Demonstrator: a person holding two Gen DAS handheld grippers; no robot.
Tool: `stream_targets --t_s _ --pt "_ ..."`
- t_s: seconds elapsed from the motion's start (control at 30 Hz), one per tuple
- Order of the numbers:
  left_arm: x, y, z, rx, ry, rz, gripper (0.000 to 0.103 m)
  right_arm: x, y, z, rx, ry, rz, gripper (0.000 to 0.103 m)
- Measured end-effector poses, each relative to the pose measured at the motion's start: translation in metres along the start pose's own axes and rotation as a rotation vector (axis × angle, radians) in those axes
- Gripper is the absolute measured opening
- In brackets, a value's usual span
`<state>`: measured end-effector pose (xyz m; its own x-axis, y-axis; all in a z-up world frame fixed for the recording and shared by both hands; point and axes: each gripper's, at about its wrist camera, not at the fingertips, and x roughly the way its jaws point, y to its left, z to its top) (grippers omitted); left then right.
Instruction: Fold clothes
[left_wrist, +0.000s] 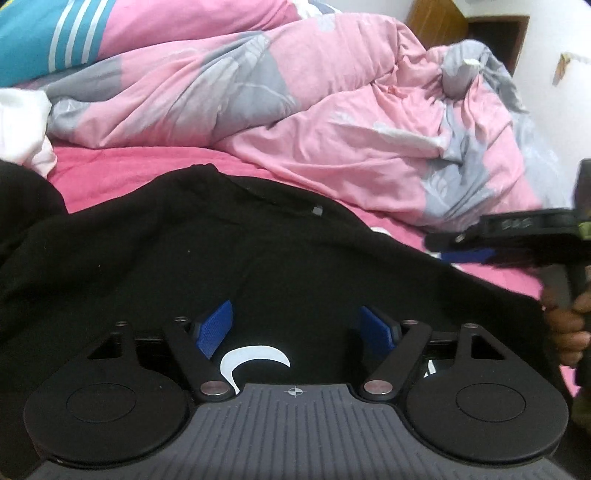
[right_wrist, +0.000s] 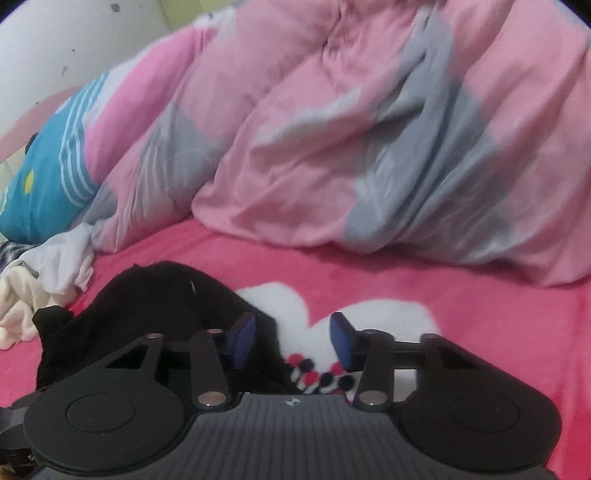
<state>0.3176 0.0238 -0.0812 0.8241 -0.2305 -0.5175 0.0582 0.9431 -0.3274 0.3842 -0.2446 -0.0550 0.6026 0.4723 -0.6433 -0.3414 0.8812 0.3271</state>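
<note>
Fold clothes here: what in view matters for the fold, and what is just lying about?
For the job:
black shirt
left gripper, open
right gripper, open

Lying about:
pink-grey duvet
blue striped pillow
white clothes
pink bedsheet

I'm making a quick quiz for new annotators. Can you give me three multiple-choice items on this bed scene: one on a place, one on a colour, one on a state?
1. Where does the black shirt lie?
A. on the pink bedsheet
B. on a chair
C. on the floor

2. What colour are the claw pads?
A. red
B. blue
C. green

3. How is the left claw?
A. shut on the shirt
B. open over the shirt
C. out of view

Answers: 1 A, pink sheet shows around the shirt; 2 B, both pads are blue; 3 B, the pads stand apart with nothing between.
</note>
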Motion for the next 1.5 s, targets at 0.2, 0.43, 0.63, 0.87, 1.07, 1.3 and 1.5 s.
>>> stream_targets --t_s 0.2,0.43,0.63,0.87,1.07,1.3,1.5 --pt "0.0 -0.001 0.001 0.0 -0.008 -0.003 0.077 0.027 0.009 0.001 -0.037 0.08 -0.007 0.011" --pt "-0.001 -0.001 0.0 0.005 -0.012 0.003 0.078 -0.002 0.044 0.016 -0.182 -0.106 -0.139 0.004" --pt "-0.002 -0.002 -0.001 0.009 -0.015 0.008 0.078 0.017 0.068 0.024 -0.421 -0.168 -0.358 0.004" --pt "-0.002 -0.002 -0.001 0.01 -0.015 0.009 0.078 0.074 0.044 0.007 -0.457 -0.111 -0.451 0.004" --pt "-0.002 -0.001 0.0 0.011 -0.014 0.006 0.08 0.056 0.026 0.022 -0.258 -0.169 -0.356 0.008" --pt "-0.003 -0.002 0.0 0.009 -0.015 0.012 0.081 0.029 0.077 0.039 -0.345 -0.135 -0.044 0.047" --pt "-0.003 0.0 0.0 -0.001 -0.019 0.01 0.082 0.079 0.146 0.048 -0.519 0.05 0.112 0.047"
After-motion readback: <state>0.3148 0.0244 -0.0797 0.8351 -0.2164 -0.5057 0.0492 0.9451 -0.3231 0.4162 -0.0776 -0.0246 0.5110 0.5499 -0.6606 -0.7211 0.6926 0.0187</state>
